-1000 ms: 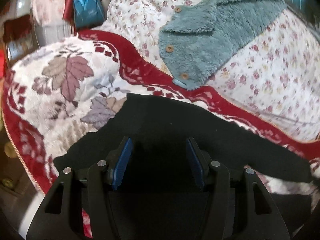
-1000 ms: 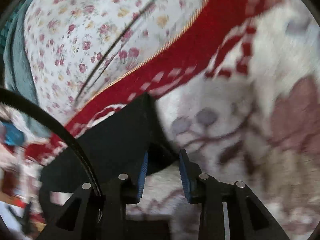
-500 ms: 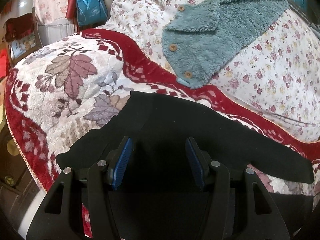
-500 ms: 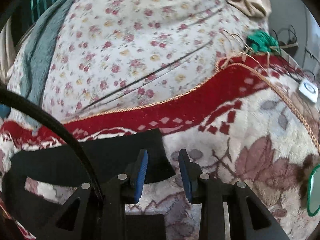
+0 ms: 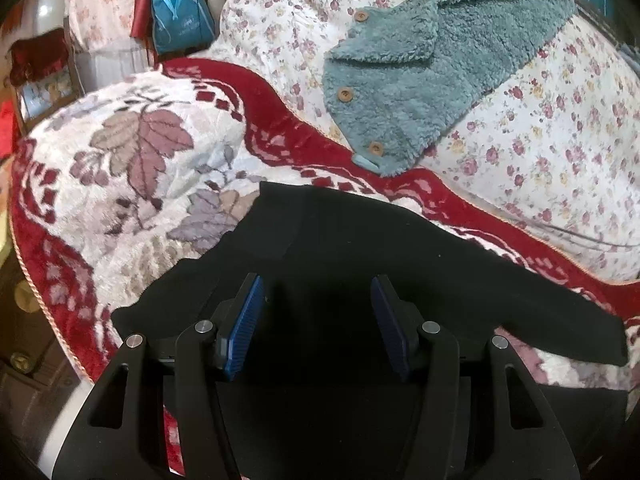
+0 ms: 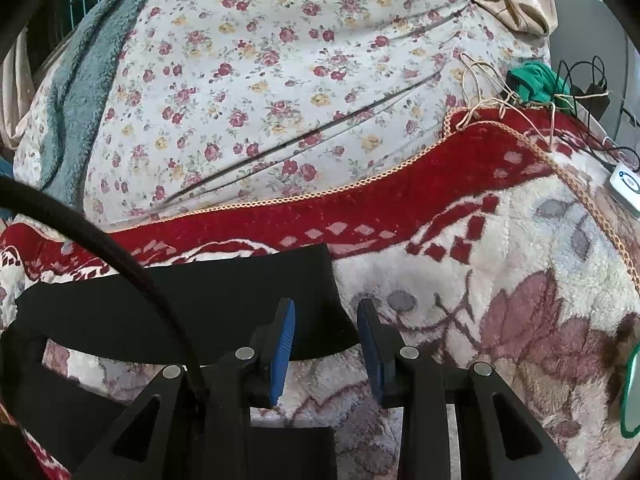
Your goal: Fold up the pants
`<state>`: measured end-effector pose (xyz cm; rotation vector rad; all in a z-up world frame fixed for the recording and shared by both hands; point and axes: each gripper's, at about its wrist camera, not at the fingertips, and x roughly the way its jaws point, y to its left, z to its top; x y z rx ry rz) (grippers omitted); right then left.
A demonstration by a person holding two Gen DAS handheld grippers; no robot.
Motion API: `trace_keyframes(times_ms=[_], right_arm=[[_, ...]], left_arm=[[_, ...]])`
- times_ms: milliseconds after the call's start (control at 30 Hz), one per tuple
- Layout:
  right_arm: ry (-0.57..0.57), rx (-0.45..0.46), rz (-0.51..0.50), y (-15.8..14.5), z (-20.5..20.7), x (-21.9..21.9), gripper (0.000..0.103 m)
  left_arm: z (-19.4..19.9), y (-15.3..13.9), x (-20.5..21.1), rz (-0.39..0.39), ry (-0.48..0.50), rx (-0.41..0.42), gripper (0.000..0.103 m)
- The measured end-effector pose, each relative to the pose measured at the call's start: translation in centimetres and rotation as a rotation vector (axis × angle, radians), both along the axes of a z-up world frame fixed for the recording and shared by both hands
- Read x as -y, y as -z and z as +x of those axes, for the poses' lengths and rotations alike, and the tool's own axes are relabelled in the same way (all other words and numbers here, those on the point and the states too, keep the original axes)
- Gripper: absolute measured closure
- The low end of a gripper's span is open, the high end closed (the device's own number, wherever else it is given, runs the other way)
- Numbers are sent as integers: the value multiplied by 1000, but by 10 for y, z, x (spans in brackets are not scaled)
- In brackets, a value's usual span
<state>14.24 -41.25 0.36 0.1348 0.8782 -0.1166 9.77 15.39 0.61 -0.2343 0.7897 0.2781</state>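
Since the pants (image 5: pixel 360 264) look thin and limp, lying flat on the blanket (image 5: pixel 132 168) at lower centre, I'd pinch at a hem edge. Left gripper (image 5: pixel 316 316) fingers wide over the cloth; right gripper (image 6: pixel 326 340) narrower, empty, at the leg end.

Even, soft indoor light fills both views, with no hard shadows on the bedding. The black pants (image 5: pixel 360 264) read as a flat dark mass with almost no fold detail, and the left tool (image 5: pixel 316 312) merges into them. Small bright glints sit at 10 o'clock in the left view. Fisheye bending curves the edges, and dark vignette closes every corner. Both views are sharp in the centre, softer toward the rim.
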Motion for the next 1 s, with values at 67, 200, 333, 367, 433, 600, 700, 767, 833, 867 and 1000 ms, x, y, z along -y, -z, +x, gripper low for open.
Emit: trace_keyframes(times_ms=[67, 200, 333, 367, 433, 600, 700, 767, 833, 867, 1000], right_arm=[[-7, 6, 14, -1, -1, 0, 73], [-37, -8, 58, -1, 2, 1, 73], [-69, -20, 44, -1, 6, -4, 73], [-74, -22, 39, -1, 8, -5, 73], [-90, -35, 33, 0, 14, -7, 73], [-160, -81, 70, -6, 39, -2, 73], [-215, -169, 85, -10, 63, 1, 73], [-243, -192, 64, -16, 75, 1, 73], [-257, -199, 41, -21, 84, 1, 73], [-261, -203, 43, -24, 89, 1, 73], [-264, -217, 79, -28, 101, 5, 73]], left_arm=[[2, -4, -8, -25, 29, -1, 48], [20, -14, -41, -69, 111, -19, 48], [70, -28, -94, -44, 95, -116, 48], [82, -29, -106, -55, 86, -144, 48], [105, -29, -125, -102, 86, -185, 48], [160, 9, -146, -322, 97, -358, 48], [178, 35, -143, -390, 72, -463, 48], [182, 42, -142, -434, 61, -470, 48], [187, 47, -142, -479, 57, -473, 48], [189, 49, -141, -481, 57, -484, 48], [202, 52, -136, -427, 82, -509, 48]])
